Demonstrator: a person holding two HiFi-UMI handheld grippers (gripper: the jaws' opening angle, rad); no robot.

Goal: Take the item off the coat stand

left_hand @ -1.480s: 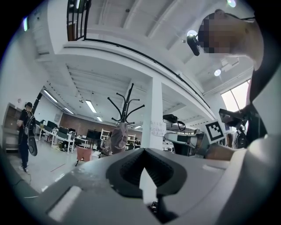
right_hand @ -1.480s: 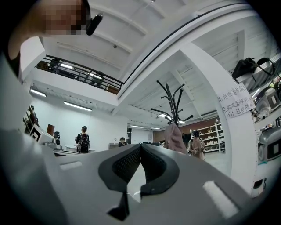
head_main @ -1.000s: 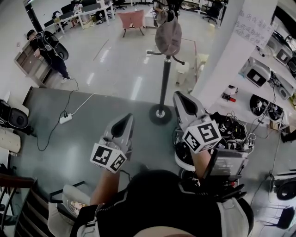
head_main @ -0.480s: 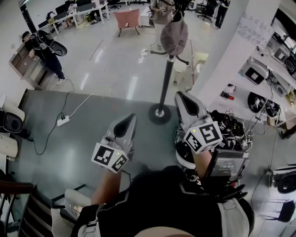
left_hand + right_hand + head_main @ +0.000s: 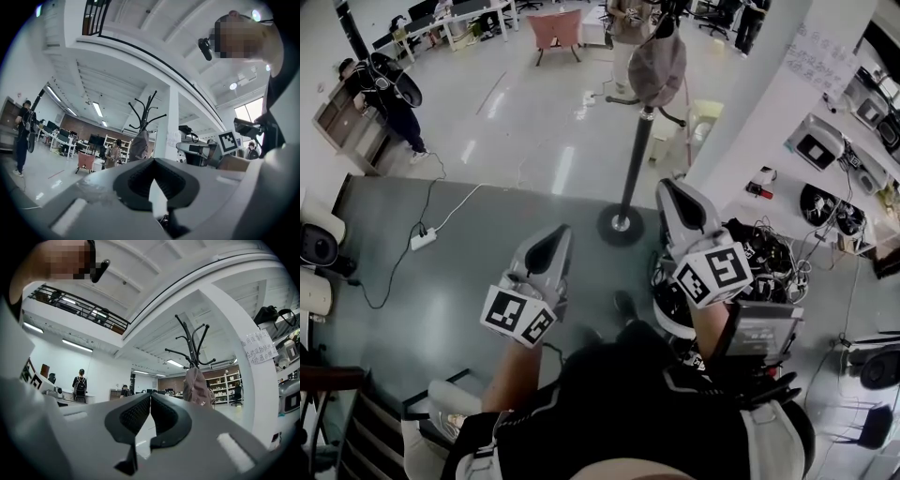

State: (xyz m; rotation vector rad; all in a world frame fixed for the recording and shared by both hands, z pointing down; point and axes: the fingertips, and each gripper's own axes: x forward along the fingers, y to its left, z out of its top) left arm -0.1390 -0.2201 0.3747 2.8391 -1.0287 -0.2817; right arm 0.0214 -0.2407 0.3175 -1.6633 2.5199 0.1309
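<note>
One white pillar (image 5: 750,103) rises ahead and to the right of the right tongs (image 5: 667,187). Ahead of both tongs, well apart from them, stands the black coat stand (image 5: 630,159), with the grey-brown item (image 5: 656,67) hanging near its top. The left tongs (image 5: 557,232) and right tongs are closed and empty. The handwritten sheet (image 5: 811,49) on the pillar is too small to read.

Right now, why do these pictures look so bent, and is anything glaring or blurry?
Head view: the wide lens curves the room, and bright glare streaks the floor beside the coat stand. Left gripper view: round fisheye frame, black corners, the left gripper looming soft up close. Right gripper view: the same bending bows the pillar; strip lights glow bright.
</note>
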